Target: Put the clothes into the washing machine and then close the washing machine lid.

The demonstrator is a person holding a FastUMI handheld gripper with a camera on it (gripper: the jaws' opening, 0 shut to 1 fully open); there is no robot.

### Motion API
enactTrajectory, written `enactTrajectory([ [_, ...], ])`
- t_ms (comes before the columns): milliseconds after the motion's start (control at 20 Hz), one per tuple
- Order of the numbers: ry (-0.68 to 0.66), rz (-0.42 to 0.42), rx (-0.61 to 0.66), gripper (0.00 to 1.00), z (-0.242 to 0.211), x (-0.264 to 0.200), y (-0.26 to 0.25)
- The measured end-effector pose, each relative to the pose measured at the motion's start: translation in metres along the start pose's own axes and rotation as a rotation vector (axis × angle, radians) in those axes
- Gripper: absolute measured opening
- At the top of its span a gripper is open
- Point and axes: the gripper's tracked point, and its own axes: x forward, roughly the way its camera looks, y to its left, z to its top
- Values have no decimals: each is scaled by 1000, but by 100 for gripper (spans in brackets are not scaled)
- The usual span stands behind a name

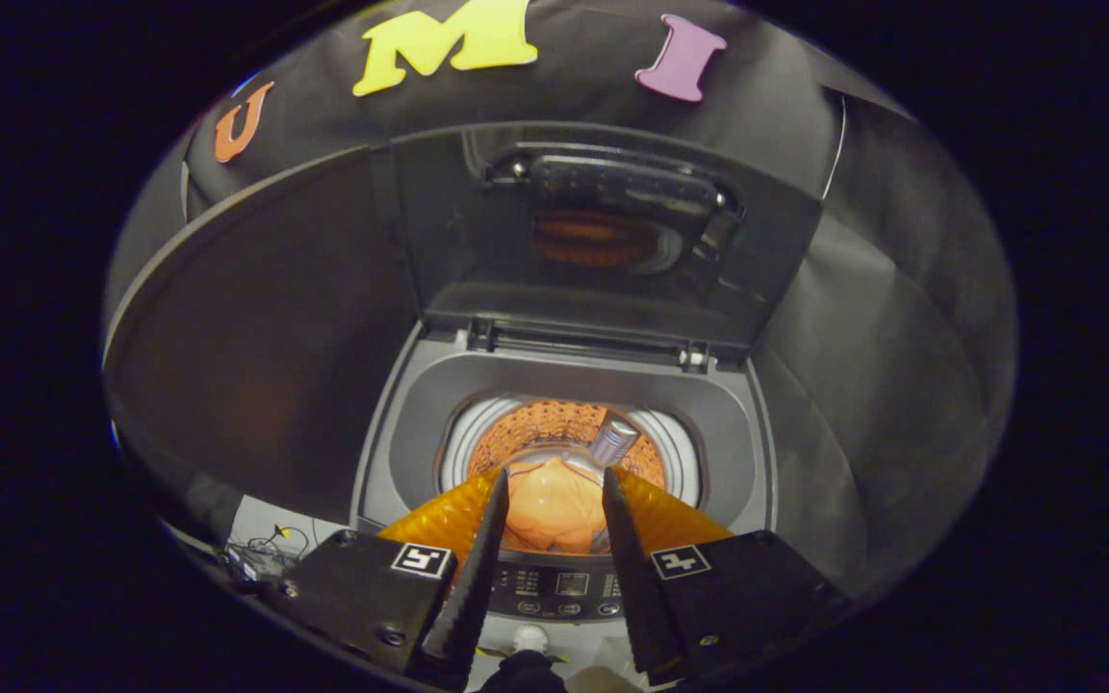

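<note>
Against the booth's dark cloth wall (901, 318), a top-loading washing machine (400, 423) stands with lid (603, 231) raised, orange clothes (554, 505) lying in its drum beyond the gripper (554, 486), fingers parted and empty.

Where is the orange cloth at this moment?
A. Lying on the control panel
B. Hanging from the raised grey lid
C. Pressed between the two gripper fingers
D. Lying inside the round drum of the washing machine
D: the orange cloth lies down in the round drum of the grey washing machine, seen beyond the open gripper, whose fingers touch nothing; the grey lid stands raised.
</note>
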Motion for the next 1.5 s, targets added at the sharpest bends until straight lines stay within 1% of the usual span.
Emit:
enactTrajectory([
  [150, -59, -7, 18, 62, 23, -26, 6],
  [400, -171, -30, 36, 62, 86, -61, 1],
  [600, -232, -41, 50, 62, 137, -71, -11],
  [800, -265, -38, 74, 62, 180, -67, -26],
  [1050, -282, -39, 93, 62, 225, -49, -43],
  [1200, -277, -18, 99, 62, 244, -31, -46],
  [1500, -251, 28, 61, 62, 269, 16, -36],
])
